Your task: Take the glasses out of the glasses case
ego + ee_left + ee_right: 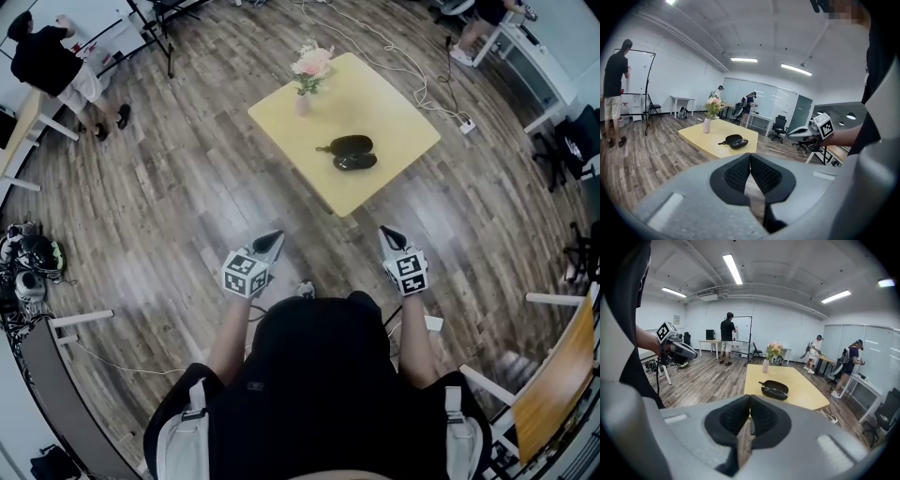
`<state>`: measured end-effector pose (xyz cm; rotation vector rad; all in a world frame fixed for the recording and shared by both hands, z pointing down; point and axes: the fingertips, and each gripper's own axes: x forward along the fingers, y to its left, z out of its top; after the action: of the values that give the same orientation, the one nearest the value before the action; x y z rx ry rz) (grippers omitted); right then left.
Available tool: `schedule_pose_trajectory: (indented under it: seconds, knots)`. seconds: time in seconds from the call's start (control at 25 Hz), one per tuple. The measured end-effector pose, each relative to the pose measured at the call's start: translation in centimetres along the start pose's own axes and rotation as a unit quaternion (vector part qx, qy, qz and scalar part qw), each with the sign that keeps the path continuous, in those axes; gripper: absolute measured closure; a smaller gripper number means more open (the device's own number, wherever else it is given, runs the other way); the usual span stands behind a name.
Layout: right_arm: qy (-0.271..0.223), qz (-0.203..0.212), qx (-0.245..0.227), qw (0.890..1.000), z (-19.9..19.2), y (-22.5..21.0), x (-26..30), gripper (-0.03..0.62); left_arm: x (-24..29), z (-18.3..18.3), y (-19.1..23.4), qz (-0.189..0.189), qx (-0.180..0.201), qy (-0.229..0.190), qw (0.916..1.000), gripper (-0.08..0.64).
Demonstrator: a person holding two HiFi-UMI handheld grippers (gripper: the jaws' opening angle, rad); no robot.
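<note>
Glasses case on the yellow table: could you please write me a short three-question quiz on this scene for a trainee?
1. True or false: the left tool is shut on the glasses case.
2. What else stands on the yellow table? A: a vase of flowers. B: a laptop. C: a mug.
3. Fill in: the jaws of the right tool are pressed ____, with nothing between them.

Key: 1 false, it is held short of the table; 2 A; 3 together.
</note>
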<state>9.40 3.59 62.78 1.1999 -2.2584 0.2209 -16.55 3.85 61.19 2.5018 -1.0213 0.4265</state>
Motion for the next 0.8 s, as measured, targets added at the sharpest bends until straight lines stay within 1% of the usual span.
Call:
schedule_pose_trajectory:
  seconds: [0.2,0.36,0.44,0.56,0.72,0.8]
  knots:
    - [-0.009,0.015,-0.021,1.0,1.0,-1.0,1.2,0.589,0.5,0.0,0.5,0.019,-0.008,0.004,0.9998,0.549]
    - [-0.011,0.03,-0.019,0.999,0.6,-3.2,1.6,0.588,1.9,0.6,-0.1,0.038,-0.014,0.0,0.9992,0.549]
    - [-0.009,0.04,-0.025,0.999,0.3,-4.9,1.9,0.588,3.0,1.3,-0.5,0.05,-0.018,-0.005,0.9986,0.548]
    - [-0.013,0.049,-0.035,0.998,0.6,-7.8,2.0,0.589,4.9,2.5,-1.8,0.062,-0.027,-0.015,0.9976,0.549]
    - [-0.03,0.061,-0.013,0.998,1.1,-11.8,2.2,0.588,8.4,3.9,-4.8,0.058,-0.014,-0.011,0.9982,0.549]
    - [-0.036,0.069,-0.014,0.997,1.3,-13.2,2.4,0.589,9.6,4.5,-6.0,0.063,-0.014,-0.013,0.9978,0.549]
